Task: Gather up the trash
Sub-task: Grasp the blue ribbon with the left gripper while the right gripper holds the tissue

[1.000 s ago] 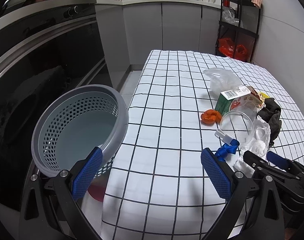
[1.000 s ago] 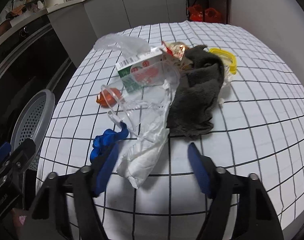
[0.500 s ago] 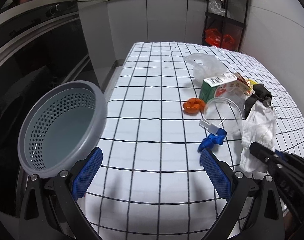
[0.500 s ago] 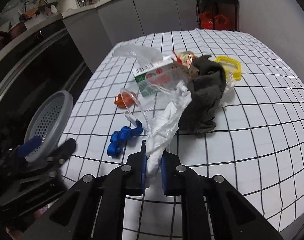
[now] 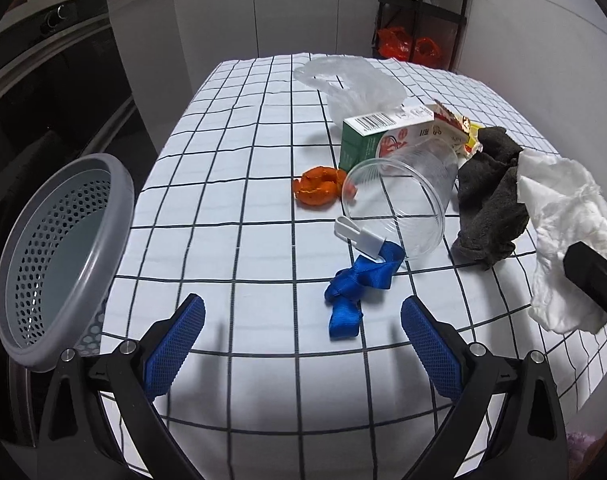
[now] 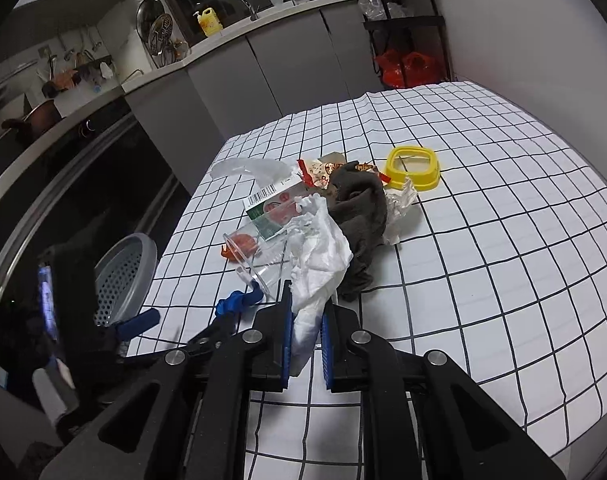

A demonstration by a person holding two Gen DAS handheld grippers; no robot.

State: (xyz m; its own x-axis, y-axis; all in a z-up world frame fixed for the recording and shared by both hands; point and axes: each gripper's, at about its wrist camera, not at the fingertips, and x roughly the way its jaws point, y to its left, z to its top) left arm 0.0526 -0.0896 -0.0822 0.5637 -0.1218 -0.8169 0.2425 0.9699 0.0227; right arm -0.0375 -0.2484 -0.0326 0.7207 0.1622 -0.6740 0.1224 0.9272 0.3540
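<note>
Between closed right hand-held gripper (image 6: 306, 330) pads, crumpled white tissue (image 6: 317, 264) hangs.

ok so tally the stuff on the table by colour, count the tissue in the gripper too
white: 2, crumpled tissue held in the right gripper, small clip
clear: 2, plastic cup, plastic bag
blue: 1, ribbon
orange: 1, peel
green: 1, carton
dark grey: 1, cloth
yellow: 1, ring
red-printed: 1, wrapper
total: 10

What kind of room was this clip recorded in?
Most likely a home kitchen: a counter with a sink faucet, a yellow detergent bottle, hanging pot lids, and a built-in oven beside the checked table.
</note>
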